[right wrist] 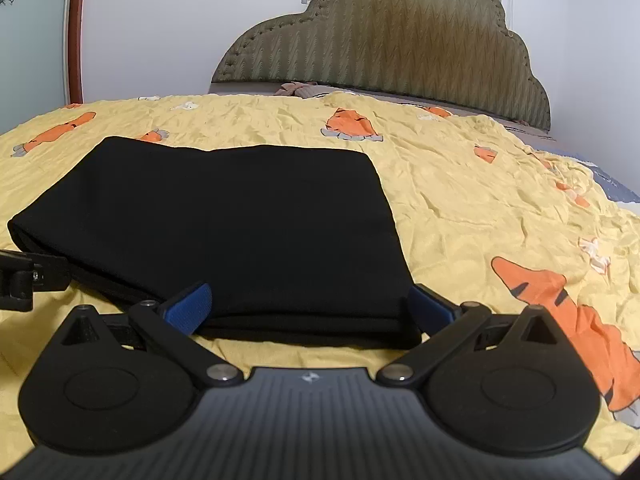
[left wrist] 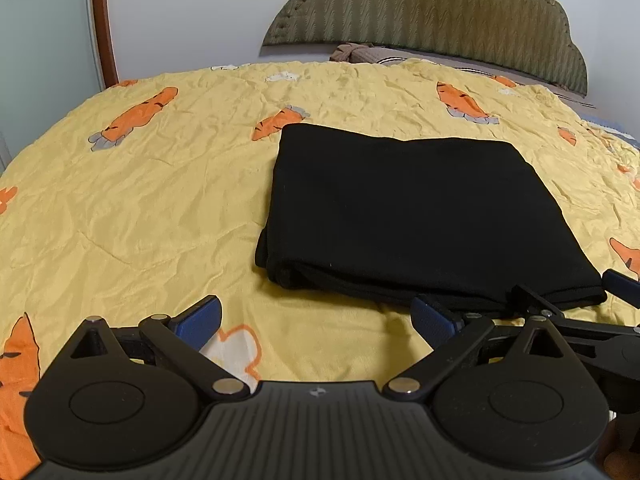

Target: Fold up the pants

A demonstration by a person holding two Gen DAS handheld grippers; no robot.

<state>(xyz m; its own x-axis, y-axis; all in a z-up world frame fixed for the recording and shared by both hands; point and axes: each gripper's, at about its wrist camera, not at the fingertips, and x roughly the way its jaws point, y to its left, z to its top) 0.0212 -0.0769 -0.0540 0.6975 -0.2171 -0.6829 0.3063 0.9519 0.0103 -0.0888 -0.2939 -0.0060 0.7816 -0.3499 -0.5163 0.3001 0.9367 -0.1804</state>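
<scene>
The black pants (left wrist: 400,208) lie folded into a flat rectangle on the yellow carrot quilt (left wrist: 140,184), headboard (right wrist: 384,40) beyond. Both claws are spread wide and hold nothing: the left gripper (left wrist: 316,318) sits off the bundle's near left corner, the right gripper (right wrist: 310,304) straddles its near edge

Soft indoor light, sharp focus — fisheye-curved edges
</scene>
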